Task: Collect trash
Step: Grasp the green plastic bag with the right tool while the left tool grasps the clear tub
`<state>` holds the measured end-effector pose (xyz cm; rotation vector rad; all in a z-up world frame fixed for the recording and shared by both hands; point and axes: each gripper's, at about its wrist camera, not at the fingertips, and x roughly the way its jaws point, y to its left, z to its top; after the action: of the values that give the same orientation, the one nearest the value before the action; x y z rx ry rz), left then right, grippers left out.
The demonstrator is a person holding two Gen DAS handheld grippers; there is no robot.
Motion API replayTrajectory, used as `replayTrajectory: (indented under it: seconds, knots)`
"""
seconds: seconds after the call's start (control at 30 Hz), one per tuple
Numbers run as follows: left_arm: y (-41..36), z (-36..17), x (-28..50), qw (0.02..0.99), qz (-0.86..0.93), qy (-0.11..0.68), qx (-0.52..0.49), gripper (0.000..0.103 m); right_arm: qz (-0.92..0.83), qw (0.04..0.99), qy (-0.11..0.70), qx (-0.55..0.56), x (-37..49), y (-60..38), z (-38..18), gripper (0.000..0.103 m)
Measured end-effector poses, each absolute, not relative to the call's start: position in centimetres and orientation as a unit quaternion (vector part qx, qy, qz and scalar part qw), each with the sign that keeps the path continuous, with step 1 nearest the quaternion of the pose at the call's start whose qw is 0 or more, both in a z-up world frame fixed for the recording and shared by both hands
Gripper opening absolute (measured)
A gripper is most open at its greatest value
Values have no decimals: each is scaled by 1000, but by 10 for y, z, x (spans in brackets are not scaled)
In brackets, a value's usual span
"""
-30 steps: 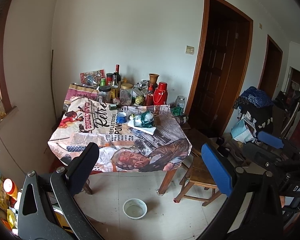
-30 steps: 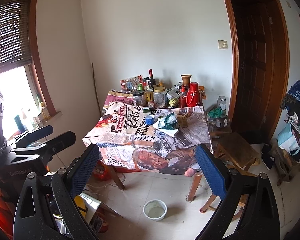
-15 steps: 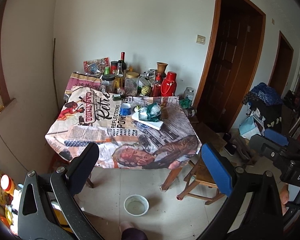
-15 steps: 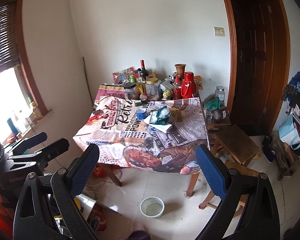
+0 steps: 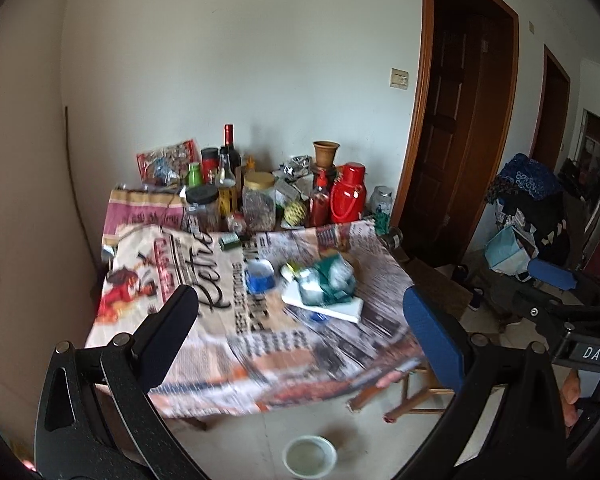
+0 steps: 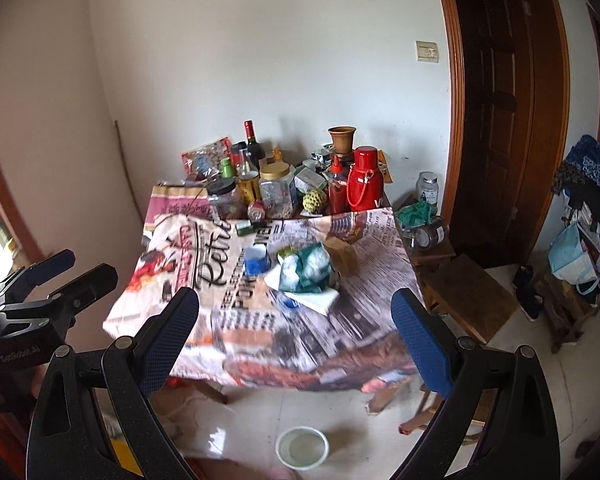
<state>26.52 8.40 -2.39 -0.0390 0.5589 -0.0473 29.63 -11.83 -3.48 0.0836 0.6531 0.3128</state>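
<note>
A heap of crumpled green and white wrappers (image 5: pixel 326 280) (image 6: pixel 306 268) lies on a white sheet in the middle of the table (image 5: pixel 220 356) (image 6: pixel 240 324), which wears a newspaper-print cloth. A blue cup (image 5: pixel 260 276) (image 6: pixel 256 261) stands just left of the heap, and a brown paper bag (image 6: pixel 342 257) just right of it. My left gripper (image 5: pixel 298 308) is open and empty, held short of the table's near edge. My right gripper (image 6: pixel 294 312) is likewise open and empty, alongside it. Each shows at the edge of the other's view: left gripper (image 6: pixel 86 268), right gripper (image 5: pixel 540 288).
Bottles, jars and a red thermos (image 5: pixel 348 196) (image 6: pixel 364 184) crowd the table's back edge. A white bowl (image 5: pixel 310 456) (image 6: pixel 302 448) sits on the floor in front. A wooden stool (image 6: pixel 468 296) stands right of the table, by dark doors. Bags and clothes (image 5: pixel 528 208) pile at far right.
Both grippers have moved forward toward the table, which now looks larger and motion-blurred. Their fingers stay open and empty.
</note>
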Motion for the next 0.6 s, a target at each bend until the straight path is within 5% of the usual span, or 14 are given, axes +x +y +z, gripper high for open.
replayTrajectory:
  seconds: [0.6]
  knots:
    - [154,-91,393,929,30,362,-70,103,140,866,471,92,445,-89,-132,96]
